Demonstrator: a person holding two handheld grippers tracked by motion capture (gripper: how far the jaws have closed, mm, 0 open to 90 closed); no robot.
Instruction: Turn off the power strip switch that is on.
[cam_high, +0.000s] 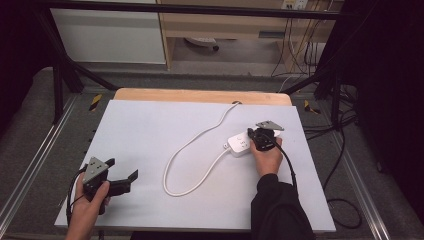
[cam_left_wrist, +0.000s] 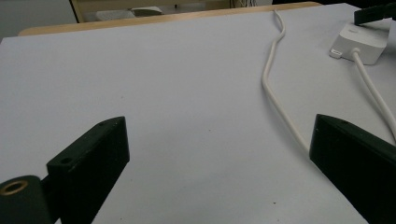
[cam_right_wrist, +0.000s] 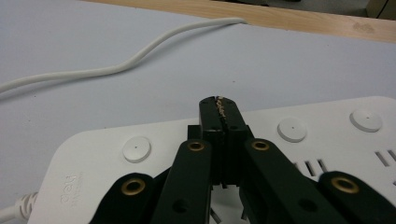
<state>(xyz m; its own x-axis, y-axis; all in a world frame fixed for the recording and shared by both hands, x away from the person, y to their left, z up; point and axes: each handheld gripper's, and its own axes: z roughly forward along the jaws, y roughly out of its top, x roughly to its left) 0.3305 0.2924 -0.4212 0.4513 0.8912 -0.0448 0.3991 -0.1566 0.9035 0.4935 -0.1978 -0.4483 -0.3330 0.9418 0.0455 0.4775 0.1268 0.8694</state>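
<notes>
Pressure from your closed right tool (cam_high: 261, 138), empty and poised over the power strip (cam_high: 239, 143) near the tabletop's (cam_high: 150, 125) right edge, could skid it, since your open left tool (cam_high: 121, 182) idles near the front-left corner.

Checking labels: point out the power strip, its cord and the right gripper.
power strip (cam_high: 240, 144): high view, white top face.
cord (cam_high: 186, 148): high view, middle of the loop's left side.
right gripper (cam_right_wrist: 220, 108): right gripper view, tips of the shut jaws.
</notes>
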